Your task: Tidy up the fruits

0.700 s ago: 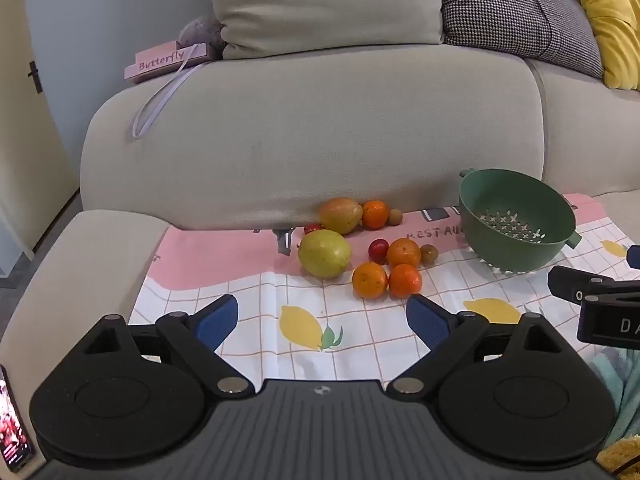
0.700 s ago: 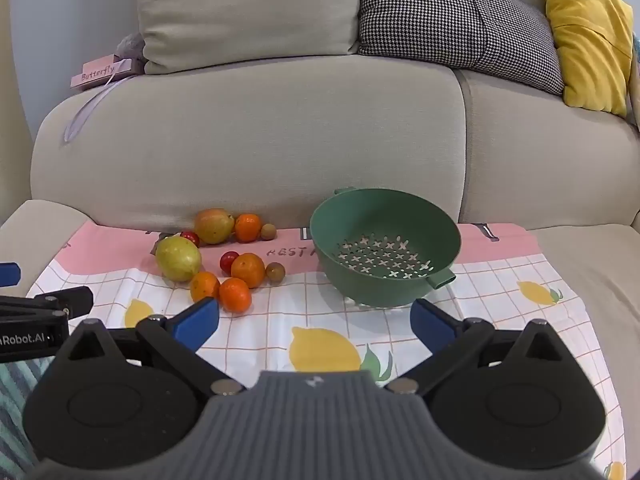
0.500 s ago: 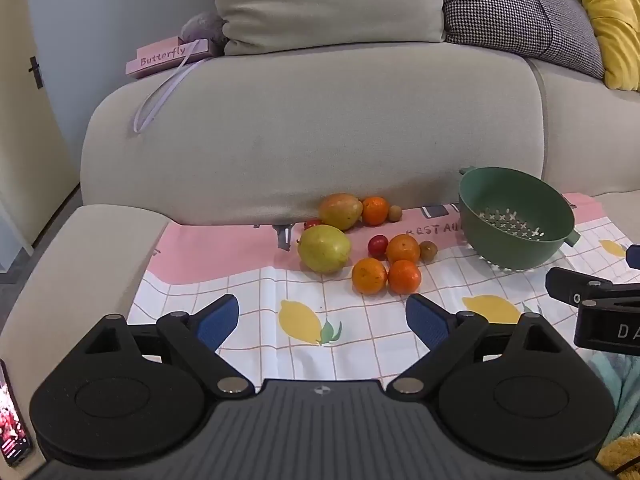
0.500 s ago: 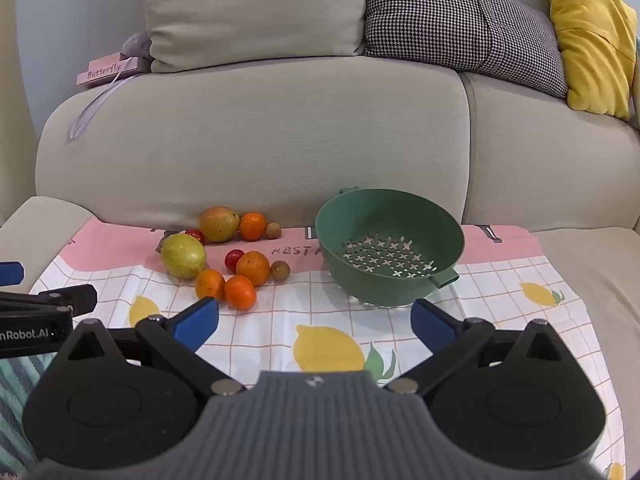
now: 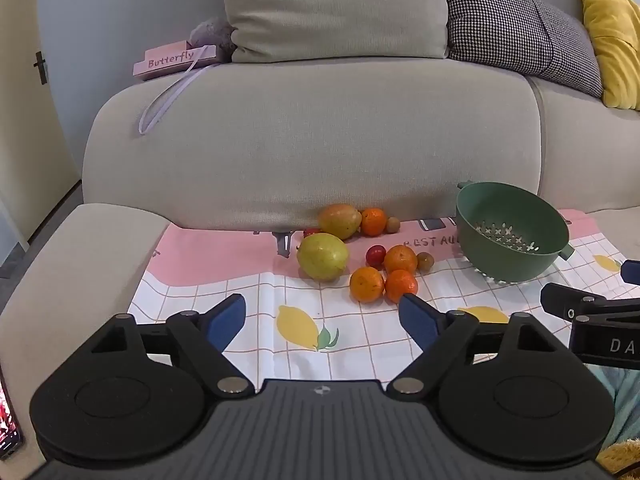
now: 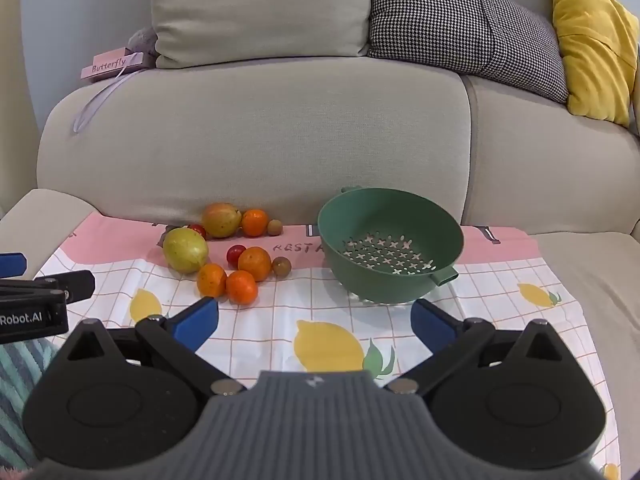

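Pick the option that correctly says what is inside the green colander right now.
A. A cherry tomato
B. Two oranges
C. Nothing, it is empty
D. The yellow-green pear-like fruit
C: the green colander shows only its bare perforated bottom, while the oranges, the yellow-green fruit and the cherry tomato all lie on the cloth to its left.

Four round orange tangerines lie on the cloth, one at the back and three in front. Beside them are two large yellow-green fruits, one blushed with red, two small red cherry tomatoes and two small brown round fruits. One green plastic colander stands there. Three cushions rest on the sofa: beige, houndstooth, yellow.
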`<state>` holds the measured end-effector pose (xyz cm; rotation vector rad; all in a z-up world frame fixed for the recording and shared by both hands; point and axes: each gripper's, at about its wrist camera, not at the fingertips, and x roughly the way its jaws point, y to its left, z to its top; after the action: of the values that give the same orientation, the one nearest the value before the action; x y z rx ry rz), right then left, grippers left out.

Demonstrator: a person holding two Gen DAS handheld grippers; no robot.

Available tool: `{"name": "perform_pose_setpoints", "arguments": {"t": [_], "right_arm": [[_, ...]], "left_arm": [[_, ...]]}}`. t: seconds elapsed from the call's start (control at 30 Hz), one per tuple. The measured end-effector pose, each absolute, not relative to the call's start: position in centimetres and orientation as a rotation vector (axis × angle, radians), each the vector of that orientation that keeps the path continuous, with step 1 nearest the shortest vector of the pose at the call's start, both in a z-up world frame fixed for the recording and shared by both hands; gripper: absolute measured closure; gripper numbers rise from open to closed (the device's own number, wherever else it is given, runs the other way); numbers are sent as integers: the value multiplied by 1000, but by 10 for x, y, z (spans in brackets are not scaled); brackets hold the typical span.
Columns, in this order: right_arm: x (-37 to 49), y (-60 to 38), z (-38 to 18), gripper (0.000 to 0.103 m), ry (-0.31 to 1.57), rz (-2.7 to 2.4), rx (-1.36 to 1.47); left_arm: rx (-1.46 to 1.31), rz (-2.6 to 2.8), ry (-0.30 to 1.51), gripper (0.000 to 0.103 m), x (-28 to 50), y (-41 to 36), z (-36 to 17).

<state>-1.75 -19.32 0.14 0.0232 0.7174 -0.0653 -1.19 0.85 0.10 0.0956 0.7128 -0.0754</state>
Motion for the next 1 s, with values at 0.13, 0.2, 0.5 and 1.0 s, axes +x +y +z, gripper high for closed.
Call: {"name": "perform_pose_setpoints", "arguments": {"t": [0.13,0.2,0.5,1.0], "right_arm": [[-20,-191,1,4,712,-62,17],[-20,-192,1,4,714,-59,18],[-20,-192,1,4,717,-57,15],[-21,-191,0,4,715,-60,7]], "left_arm": [[96,-67,701,3,-14,9,1],[100,-64,696,3,-15,9,2],[93,-75,712,6,-15,11,3],[88,-63,709,6,-17,14,4]]}}
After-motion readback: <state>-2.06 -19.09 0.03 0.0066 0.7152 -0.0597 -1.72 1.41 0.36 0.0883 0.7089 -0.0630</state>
